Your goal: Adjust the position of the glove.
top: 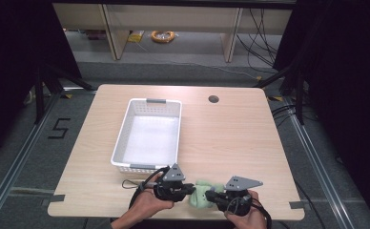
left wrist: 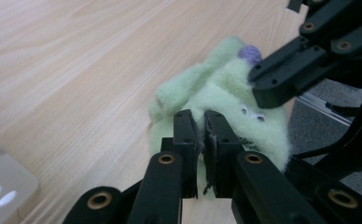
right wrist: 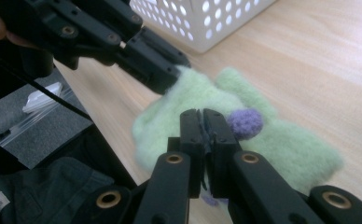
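Currently both grippers pinch one pale green plush toy at the near edge of the worktop. Left gripper fingers clenched on its fleece; right gripper fingers clenched likewise, beside a purple pompom. White perforated basket sits just beyond.

The soft toy between the two grippers is pale green, with a small purple pompom just beside the black jaws of the right gripper. The left gripper is black too. Beyond it, the basket is white with round holes; the table is light wood grain.
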`<state>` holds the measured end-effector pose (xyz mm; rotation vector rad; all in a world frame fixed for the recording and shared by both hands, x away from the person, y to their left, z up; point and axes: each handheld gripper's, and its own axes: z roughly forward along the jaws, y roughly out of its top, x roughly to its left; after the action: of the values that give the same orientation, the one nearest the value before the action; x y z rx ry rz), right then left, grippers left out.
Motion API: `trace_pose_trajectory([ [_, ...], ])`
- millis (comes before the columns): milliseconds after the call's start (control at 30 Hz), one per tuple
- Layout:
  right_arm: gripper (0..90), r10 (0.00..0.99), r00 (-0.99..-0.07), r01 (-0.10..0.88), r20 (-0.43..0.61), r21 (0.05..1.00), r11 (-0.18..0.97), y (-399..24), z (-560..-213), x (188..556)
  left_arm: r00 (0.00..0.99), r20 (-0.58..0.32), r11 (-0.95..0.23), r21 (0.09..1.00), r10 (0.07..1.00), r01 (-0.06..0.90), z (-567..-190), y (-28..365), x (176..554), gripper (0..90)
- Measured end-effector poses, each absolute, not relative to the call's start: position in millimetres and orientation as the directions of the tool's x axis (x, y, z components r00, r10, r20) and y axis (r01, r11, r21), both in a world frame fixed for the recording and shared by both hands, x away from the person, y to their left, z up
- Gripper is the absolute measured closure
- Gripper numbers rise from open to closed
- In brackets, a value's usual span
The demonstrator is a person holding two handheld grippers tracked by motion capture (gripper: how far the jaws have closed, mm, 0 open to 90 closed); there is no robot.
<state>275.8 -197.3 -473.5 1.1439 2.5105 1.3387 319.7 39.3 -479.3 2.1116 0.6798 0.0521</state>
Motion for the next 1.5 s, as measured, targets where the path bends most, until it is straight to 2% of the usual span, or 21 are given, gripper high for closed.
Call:
trace_pose_trajectory([
  [33, 87.3, 0.648, -0.725, 0.559, 0.233, 0.749, 0.356, -198, -475, 278, 0.842, -0.225, -0.442, 0.769, 0.490, 0.462, -481, 39, 321, 83.4],
  [67, 86.0, 0.647, -0.713, 0.584, 0.270, 0.739, 0.335, -196, -477, 277, 0.835, -0.237, -0.438, 0.762, 0.497, 0.477, -483, 40, 321, 83.2],
  [167, 79.7, 0.647, -0.721, 0.572, 0.249, 0.741, 0.351, -200, -478, 280, 0.828, -0.248, -0.433, 0.757, 0.503, 0.490, -485, 41, 324, 82.7],
  [300, 62.9, 0.667, -0.711, 0.569, 0.221, 0.737, 0.363, -205, -469, 279, 0.826, -0.259, -0.427, 0.757, 0.500, 0.495, -487, 43, 326, 82.2],
  [400, 64.1, 0.681, -0.723, 0.517, 0.117, 0.746, 0.420, -217, -459, 281, 0.826, -0.258, -0.425, 0.758, 0.502, 0.495, -488, 43, 326, 82.0],
  [500, 64.4, 0.697, -0.714, 0.510, 0.070, 0.734, 0.449, -229, -457, 280, 0.829, -0.255, -0.434, 0.754, 0.498, 0.493, -488, 44, 327, 81.8],
  [733, 64.5, 0.722, -0.678, 0.591, 0.140, 0.688, 0.421, -239, -470, 284, 0.822, -0.262, -0.430, 0.749, 0.506, 0.504, -488, 44, 328, 81.1],
  [867, 72.3, 0.713, -0.679, 0.600, 0.177, 0.693, 0.399, -232, -477, 290, 0.821, -0.262, -0.429, 0.749, 0.508, 0.504, -489, 43, 327, 81.2],
  [900, 74.7, 0.705, -0.680, 0.627, 0.201, 0.658, 0.417, -231, -476, 289, 0.826, -0.254, -0.432, 0.754, 0.504, 0.495, -489, 43, 327, 81.2],
  [1000, 73.4, 0.713, -0.669, 0.648, 0.210, 0.635, 0.421, -230, -481, 288, 0.826, -0.244, -0.443, 0.749, 0.508, 0.493, -489, 43, 327, 81.2],
  [1067, 64.5, 0.732, -0.646, 0.667, 0.217, 0.627, 0.403, -232, -482, 287, 0.826, -0.249, -0.437, 0.751, 0.506, 0.494, -489, 43, 327, 81.2],
  [1100, 65.5, 0.725, -0.653, 0.667, 0.218, 0.620, 0.413, -233, -482, 286, 0.826, -0.248, -0.438, 0.751, 0.506, 0.493, -489, 43, 326, 81.2],
  [1133, 67.7, 0.748, -0.623, 0.687, 0.229, 0.617, 0.383, -230, -483, 282, 0.823, -0.252, -0.430, 0.754, 0.509, 0.497, -489, 43, 326, 81.3],
  [1333, 84.4, 0.700, -0.686, 0.636, 0.196, 0.630, 0.446, -227, -486, 283, 0.825, -0.244, -0.437, 0.753, 0.510, 0.493, -489, 43, 326, 81.9],
  [1400, 85.9, 0.690, -0.701, 0.623, 0.179, 0.625, 0.471, -228, -482, 282, 0.827, -0.243, -0.439, 0.752, 0.508, 0.491, -487, 43, 326, 82.4],
  [1500, 86.1, 0.669, -0.713, 0.617, 0.211, 0.643, 0.454, -229, -477, 276, 0.828, -0.246, -0.429, 0.760, 0.504, 0.487, -483, 44, 325, 82.8],
])
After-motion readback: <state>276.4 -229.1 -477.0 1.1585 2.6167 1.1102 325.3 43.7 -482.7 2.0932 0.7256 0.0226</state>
